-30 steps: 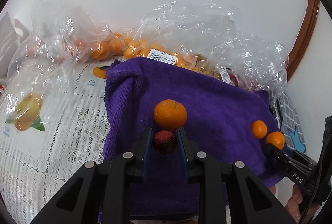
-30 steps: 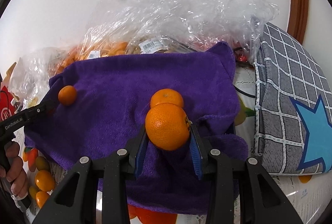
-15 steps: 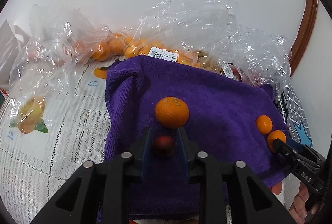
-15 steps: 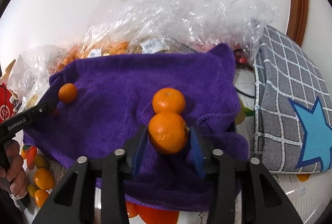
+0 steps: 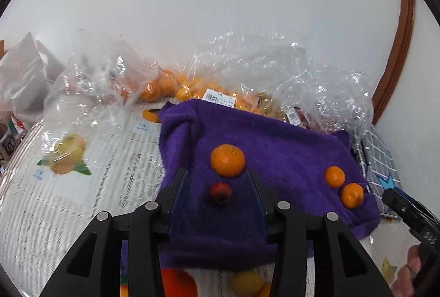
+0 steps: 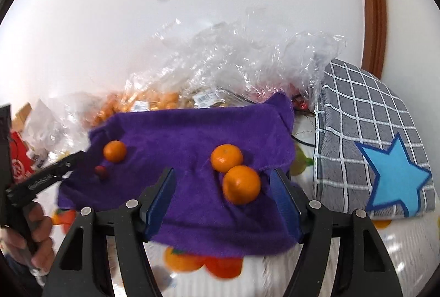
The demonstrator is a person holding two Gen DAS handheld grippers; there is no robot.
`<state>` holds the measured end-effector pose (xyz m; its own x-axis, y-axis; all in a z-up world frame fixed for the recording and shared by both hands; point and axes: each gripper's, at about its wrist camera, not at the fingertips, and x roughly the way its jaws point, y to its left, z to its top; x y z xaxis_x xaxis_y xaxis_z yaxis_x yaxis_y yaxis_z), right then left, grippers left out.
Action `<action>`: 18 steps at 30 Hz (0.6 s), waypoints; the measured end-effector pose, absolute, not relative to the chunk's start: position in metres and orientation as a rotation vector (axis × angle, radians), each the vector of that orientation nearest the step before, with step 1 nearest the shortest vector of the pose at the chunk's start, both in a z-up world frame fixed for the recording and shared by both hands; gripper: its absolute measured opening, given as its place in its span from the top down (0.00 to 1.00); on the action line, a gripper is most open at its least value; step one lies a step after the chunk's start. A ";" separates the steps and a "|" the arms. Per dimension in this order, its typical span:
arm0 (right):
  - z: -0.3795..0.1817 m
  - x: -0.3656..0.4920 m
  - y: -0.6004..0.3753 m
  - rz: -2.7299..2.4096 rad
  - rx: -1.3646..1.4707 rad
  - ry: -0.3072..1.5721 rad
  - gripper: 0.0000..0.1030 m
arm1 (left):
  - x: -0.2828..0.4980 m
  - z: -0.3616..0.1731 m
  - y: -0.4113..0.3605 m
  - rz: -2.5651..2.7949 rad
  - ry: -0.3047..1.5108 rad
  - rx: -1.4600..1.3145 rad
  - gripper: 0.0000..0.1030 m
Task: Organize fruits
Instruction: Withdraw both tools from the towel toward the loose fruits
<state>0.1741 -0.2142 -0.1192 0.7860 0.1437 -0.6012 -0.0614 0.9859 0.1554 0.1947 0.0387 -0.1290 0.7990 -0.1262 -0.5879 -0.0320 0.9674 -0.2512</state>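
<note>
A purple towel (image 5: 275, 143) (image 6: 192, 137) is spread on the table. In the left wrist view a small dark red fruit (image 5: 220, 193) lies on it between the opening jaws of my left gripper (image 5: 218, 184), free of both pads, with a mandarin (image 5: 227, 160) just beyond. Two more mandarins (image 5: 334, 176) (image 5: 351, 195) lie at the towel's right end. In the right wrist view my right gripper (image 6: 224, 181) is opening; a mandarin (image 6: 241, 188) lies on the towel between its pads, untouched, beside another (image 6: 226, 158). The red fruit (image 6: 101, 172) and far mandarin (image 6: 115, 150) show at left.
Clear plastic bags (image 5: 247, 71) holding several oranges (image 5: 154, 88) line the wall behind the towel. A grey checked cloth with a blue star (image 6: 379, 148) lies at the right. A lace tablecloth with fruit prints (image 5: 68, 187) covers the table. A person's hand (image 6: 33, 236) holds the left gripper.
Both grippers have let go and drawn back and up. The red fruit now lies free on the towel, and the right mandarin rests beside the other one.
</note>
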 end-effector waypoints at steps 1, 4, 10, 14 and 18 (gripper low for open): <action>-0.116 0.167 -0.214 0.126 0.138 0.668 0.32 | 0.191 -0.128 0.040 -0.051 0.642 -0.256 0.61; -0.109 0.146 -0.205 0.144 0.108 0.700 0.32 | 0.175 -0.128 0.047 -0.052 0.642 -0.260 0.61; -0.107 0.094 -0.182 0.154 0.067 0.718 0.32 | 0.138 -0.130 0.060 -0.074 0.638 -0.260 0.61; -0.122 0.067 -0.168 0.222 0.089 0.760 0.34 | 0.112 -0.138 0.066 -0.056 0.673 -0.219 0.61; -0.142 0.050 -0.150 0.262 0.076 0.796 0.41 | 0.093 -0.144 0.075 -0.050 0.703 -0.225 0.61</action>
